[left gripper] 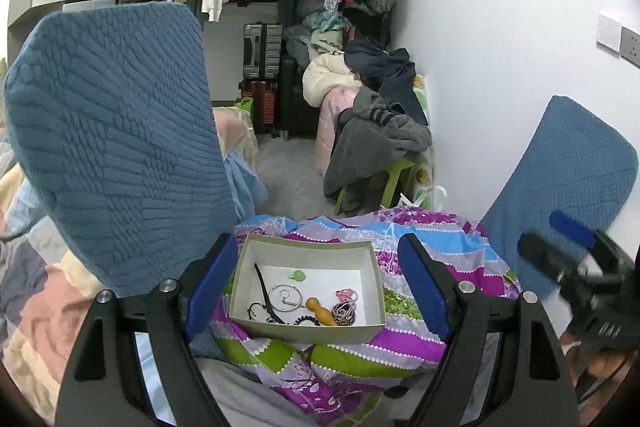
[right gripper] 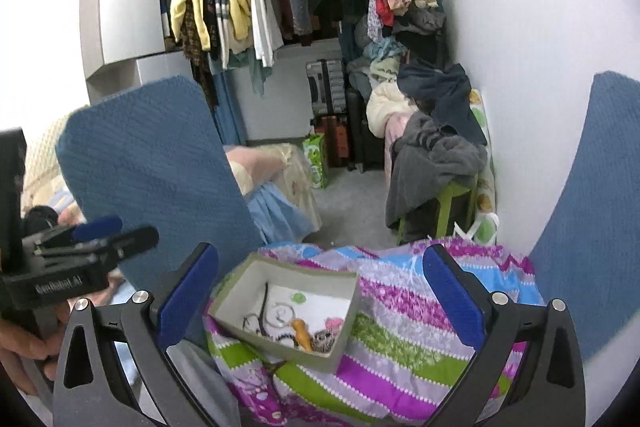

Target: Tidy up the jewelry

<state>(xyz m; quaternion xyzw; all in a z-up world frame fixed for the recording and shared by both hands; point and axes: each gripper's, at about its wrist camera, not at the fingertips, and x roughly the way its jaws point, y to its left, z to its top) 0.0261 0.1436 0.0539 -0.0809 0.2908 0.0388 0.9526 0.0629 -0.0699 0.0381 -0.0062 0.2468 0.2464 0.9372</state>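
At the left of both views a tall quilted blue cushion hides much of the room behind it. Low and centre in the left wrist view, the left gripper stands spread wide and empty around a shallow grey-green cardboard box resting on a purple, green and blue striped quilt. Inside lie a silver ring bangle, an amber wooden bead piece and dark tangled cords, hard to make out. The right gripper is likewise spread apart, holding nothing.
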